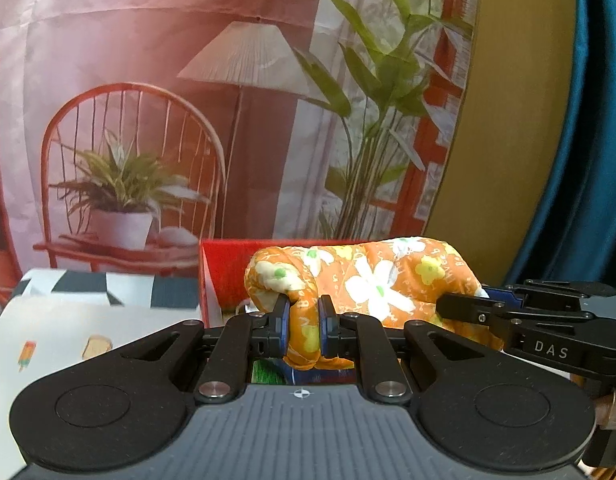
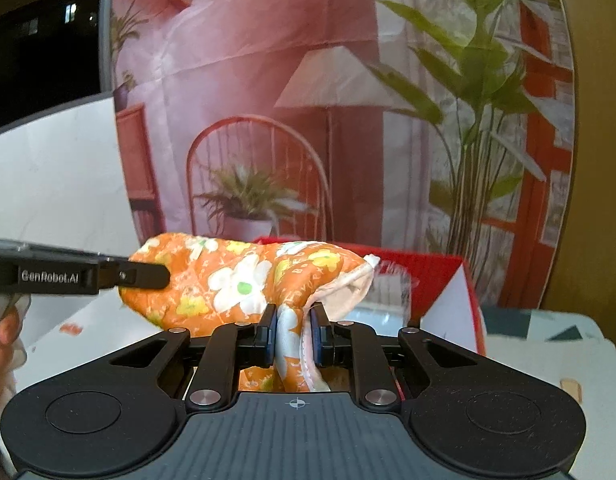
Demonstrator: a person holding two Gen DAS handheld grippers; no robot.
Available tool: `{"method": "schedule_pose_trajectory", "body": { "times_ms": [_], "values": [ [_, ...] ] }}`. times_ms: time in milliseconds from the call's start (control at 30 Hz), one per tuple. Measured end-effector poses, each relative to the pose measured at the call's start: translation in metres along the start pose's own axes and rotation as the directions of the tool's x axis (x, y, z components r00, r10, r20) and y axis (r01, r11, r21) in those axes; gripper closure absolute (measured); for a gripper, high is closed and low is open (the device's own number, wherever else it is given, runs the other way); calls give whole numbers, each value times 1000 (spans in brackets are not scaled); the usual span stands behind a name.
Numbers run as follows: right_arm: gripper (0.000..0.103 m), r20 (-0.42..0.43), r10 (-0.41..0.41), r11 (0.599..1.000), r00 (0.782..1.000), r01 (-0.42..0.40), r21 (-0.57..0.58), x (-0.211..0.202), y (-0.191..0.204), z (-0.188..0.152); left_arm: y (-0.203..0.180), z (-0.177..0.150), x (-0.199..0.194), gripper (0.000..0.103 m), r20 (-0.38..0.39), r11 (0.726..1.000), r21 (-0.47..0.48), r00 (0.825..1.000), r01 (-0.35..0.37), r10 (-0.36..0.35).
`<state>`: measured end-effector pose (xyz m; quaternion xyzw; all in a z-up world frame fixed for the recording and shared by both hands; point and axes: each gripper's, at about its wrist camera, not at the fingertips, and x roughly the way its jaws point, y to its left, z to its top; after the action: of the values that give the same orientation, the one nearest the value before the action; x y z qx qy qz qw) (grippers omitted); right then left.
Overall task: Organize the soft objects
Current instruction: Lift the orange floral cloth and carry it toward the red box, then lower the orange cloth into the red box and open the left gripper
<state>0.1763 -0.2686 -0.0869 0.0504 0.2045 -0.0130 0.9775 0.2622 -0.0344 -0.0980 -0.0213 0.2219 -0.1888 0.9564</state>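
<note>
Both grippers have a firm bite on the same piece of cloth. Left gripper (image 1: 303, 330) has its blue pads pinched nearly together on a bunched fold of the orange floral quilted cloth (image 1: 372, 280); right gripper (image 2: 295, 334) is closed just as tight on the opposite end, where the white lining and pale trimmed edge show between the pads. Neither has any spare gap.

Between the two grips the padded fabric hangs in the air as a fat, sagging roll, held at both ends, which reads as a two-handed carry so the soft bundle cannot unroll or droop out of shape. It hovers right in front of the red box (image 2: 448, 280), whose open top sits just behind and below the cloth, so I judge the box to be the likely destination. A bare hand (image 2: 3, 344) is visible gripping the left tool's handle at the edge of the right wrist view.

Underneath, a white table covering (image 1: 87, 332) printed with small ice lollies and toast spreads out, with a black-and-white checked patch (image 1: 107, 286) further back. Behind everything hangs a printed backdrop (image 1: 167, 80): red chair, potted plants, a pleated floor lamp.
</note>
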Motion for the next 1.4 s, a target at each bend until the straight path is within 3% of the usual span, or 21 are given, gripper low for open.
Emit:
{"method": "schedule_pose_trajectory", "body": {
  "times_ms": [300,700,1067,1400],
  "values": [
    [88,-18,-40,998,999,39,-40,54,-27,21,8,22,59,88,-34,1000,-2,999,-22,22],
    [88,-133,-75,997,988,72,-27,114,-56,-4,17,3,118,88,-169,999,23,985,-26,30],
    [88,-250,-80,996,965,85,11,131,-65,-27,23,-12,134,88,-251,1000,15,968,1,3],
    [88,-304,-85,995,949,99,30,134,-65,-33,22,-18,135,83,-292,1000,22,956,-2,8]
  ]
}}
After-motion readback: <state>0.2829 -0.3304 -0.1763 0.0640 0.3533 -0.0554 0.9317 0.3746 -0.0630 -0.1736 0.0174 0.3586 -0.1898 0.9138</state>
